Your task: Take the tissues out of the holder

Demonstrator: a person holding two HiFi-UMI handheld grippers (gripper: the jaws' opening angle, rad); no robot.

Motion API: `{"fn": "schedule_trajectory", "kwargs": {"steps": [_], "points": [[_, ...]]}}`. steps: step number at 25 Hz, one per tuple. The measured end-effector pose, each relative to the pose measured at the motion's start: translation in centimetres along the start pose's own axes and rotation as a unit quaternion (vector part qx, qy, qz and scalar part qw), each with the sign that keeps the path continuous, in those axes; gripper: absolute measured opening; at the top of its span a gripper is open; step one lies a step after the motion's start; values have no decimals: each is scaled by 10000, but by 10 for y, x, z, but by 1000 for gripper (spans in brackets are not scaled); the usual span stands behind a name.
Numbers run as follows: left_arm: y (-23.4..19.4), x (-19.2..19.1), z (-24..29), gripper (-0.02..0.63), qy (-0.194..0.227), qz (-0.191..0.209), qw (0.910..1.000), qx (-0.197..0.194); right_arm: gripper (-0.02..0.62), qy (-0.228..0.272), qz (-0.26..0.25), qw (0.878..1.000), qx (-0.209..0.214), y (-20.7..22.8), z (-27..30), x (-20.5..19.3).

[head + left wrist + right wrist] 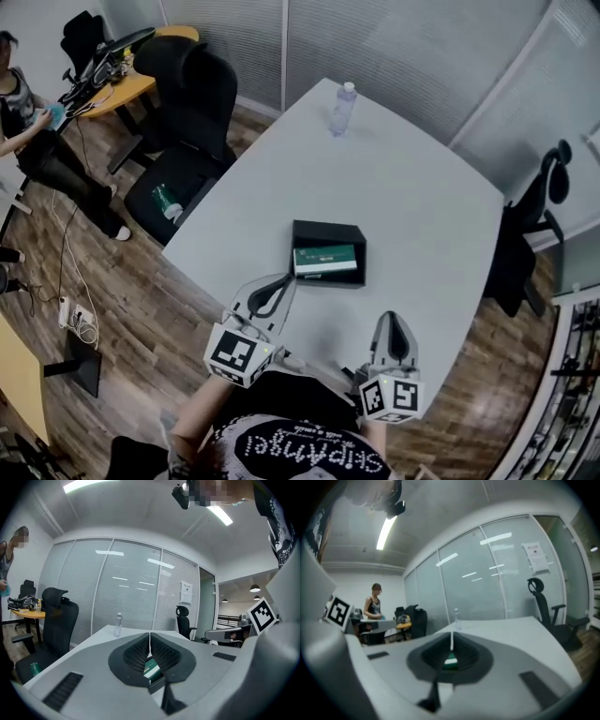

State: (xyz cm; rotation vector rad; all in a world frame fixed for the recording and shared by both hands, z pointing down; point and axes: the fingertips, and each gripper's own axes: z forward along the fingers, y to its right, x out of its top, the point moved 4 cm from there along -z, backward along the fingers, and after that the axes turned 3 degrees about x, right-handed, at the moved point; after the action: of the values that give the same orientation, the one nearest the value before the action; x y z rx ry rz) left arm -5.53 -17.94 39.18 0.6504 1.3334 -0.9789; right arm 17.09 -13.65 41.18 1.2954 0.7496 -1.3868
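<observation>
A black open-topped holder [327, 232] sits mid-table with a green tissue pack [325, 260] lying inside it. My left gripper [284, 279] hovers just short of the holder's near-left corner, jaws pressed together with nothing between them. My right gripper [391, 319] hangs further back to the right, over the table's near edge, also shut and empty. In the left gripper view the shut left gripper [150, 635] has the green pack [152, 670] showing below its jaws. In the right gripper view the right gripper [452, 635] is shut, with the pack [450, 661] glimpsed beneath the jaws.
A clear water bottle [343, 108] stands at the white table's [412, 187] far end. Black office chairs [187, 103] crowd the table's left side, and another chair [530, 234] stands at the right. A person [28, 122] stands by an orange desk at far left.
</observation>
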Motion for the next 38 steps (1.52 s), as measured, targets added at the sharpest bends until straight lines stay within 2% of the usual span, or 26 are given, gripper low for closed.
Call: {"fn": "schedule_trajectory", "kwargs": {"steps": [20, 29, 32, 33, 35, 38], "points": [[7, 11, 16, 35, -19, 78, 9999, -153, 35, -15, 35, 9998, -180, 9, -4, 7], [3, 17, 28, 37, -162, 332, 9989, -291, 35, 6, 58, 9993, -358, 14, -7, 9], [0, 13, 30, 40, -261, 410, 9977, -469, 35, 10, 77, 9992, -385, 10, -11, 9], [0, 13, 32, 48, -303, 423, 9972, -536, 35, 10, 85, 9992, -398, 9, -11, 9], [-1, 13, 38, 112, -387, 431, 9961, -665, 35, 5, 95, 9990, -428, 8, -12, 10], [-2, 11, 46, 140, -482, 354, 9949, -812, 35, -12, 97, 9989, -465, 8, -15, 10]]}}
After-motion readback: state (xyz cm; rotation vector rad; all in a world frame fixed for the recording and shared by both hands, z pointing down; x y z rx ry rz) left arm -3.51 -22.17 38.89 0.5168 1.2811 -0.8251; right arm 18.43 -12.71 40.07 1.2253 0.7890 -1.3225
